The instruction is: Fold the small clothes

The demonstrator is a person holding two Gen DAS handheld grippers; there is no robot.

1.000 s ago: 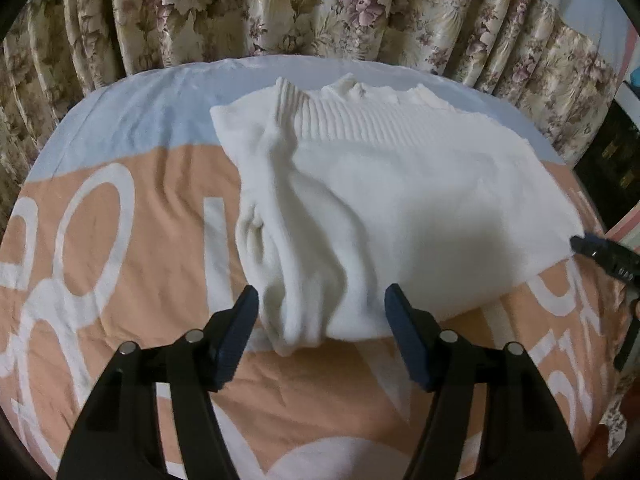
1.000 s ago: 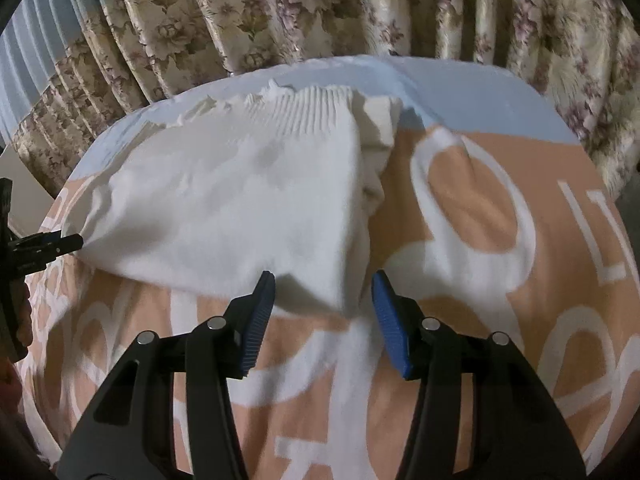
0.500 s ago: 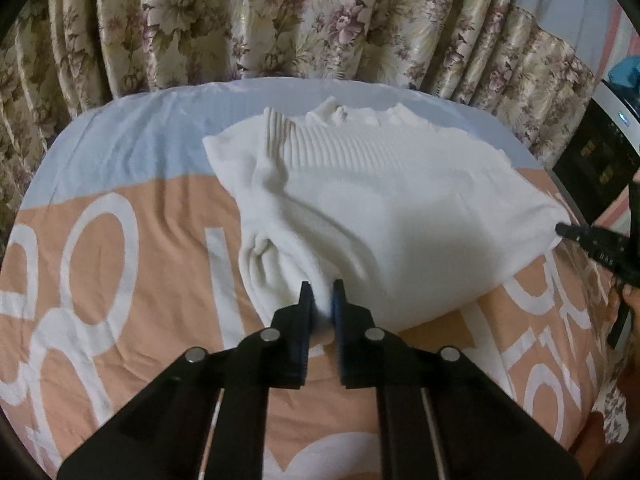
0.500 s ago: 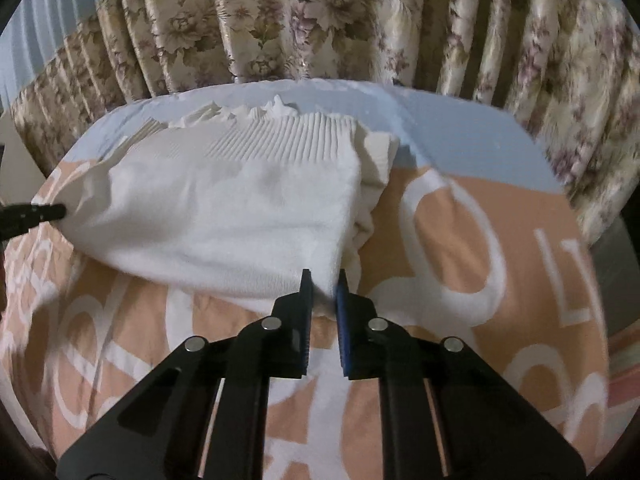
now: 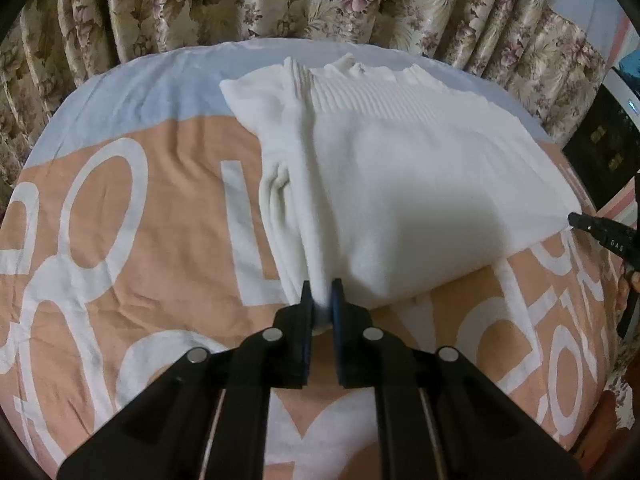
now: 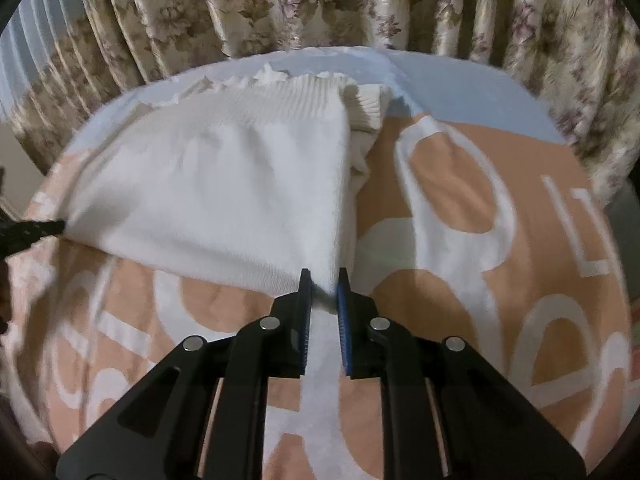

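A white knit sweater (image 5: 400, 168) lies folded on the bed, ribbed hem toward the curtains, sleeves tucked under at the sides. My left gripper (image 5: 320, 300) is shut on the sweater's near left corner. My right gripper (image 6: 323, 294) is shut on the sweater (image 6: 224, 184) at its near right corner. Both near corners are raised a little off the bed. Each gripper's tip shows at the far edge of the other's view: the right one (image 5: 600, 232) and the left one (image 6: 36, 228).
The bed has an orange cover (image 5: 160, 240) with large white letters and a pale blue band (image 5: 140, 84) at the far side. Floral curtains (image 5: 280, 0) hang right behind the bed. A dark appliance (image 5: 604, 152) stands at the right.
Both grippers went from open around the sweater's near corners to shut on them. The near edge has since lifted slightly.
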